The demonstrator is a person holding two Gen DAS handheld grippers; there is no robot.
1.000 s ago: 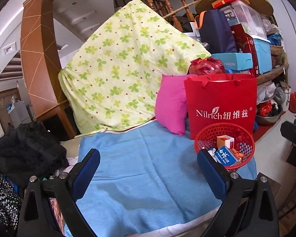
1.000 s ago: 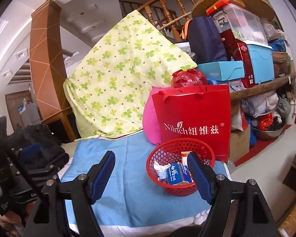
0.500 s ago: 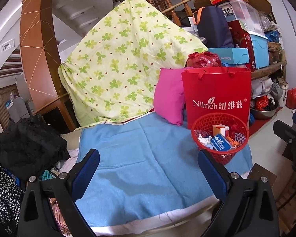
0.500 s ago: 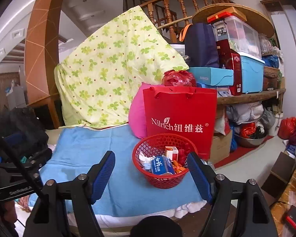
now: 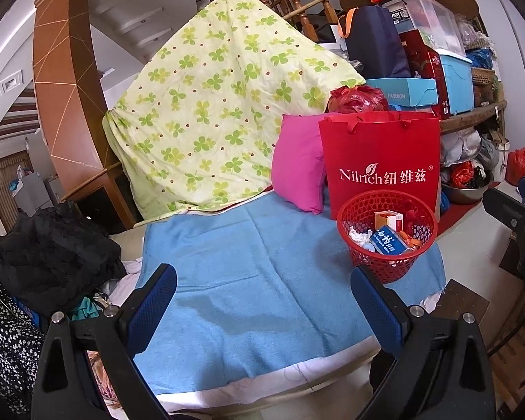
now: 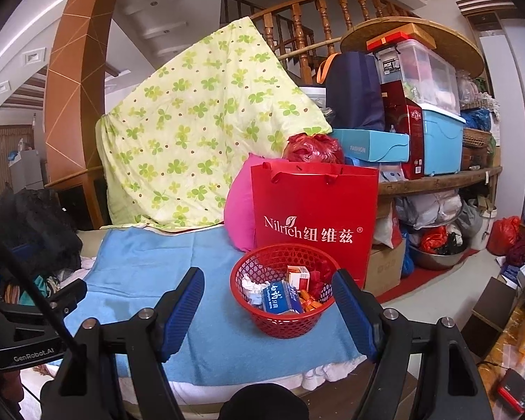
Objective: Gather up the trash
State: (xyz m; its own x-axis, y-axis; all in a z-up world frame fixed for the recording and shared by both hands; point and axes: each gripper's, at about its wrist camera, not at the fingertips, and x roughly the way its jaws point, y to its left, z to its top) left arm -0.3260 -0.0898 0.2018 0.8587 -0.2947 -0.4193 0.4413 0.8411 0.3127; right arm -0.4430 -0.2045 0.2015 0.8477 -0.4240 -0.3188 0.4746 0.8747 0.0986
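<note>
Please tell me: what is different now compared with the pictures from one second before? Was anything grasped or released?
Both grippers drew back from the bed: the red plastic mesh basket of trash looks smaller and farther in both views, and the right wrist view leveled out. Nothing was grasped or released; the left gripper and right gripper stay open and empty. The basket, red paper bag and blue cloth stayed in place.
</note>
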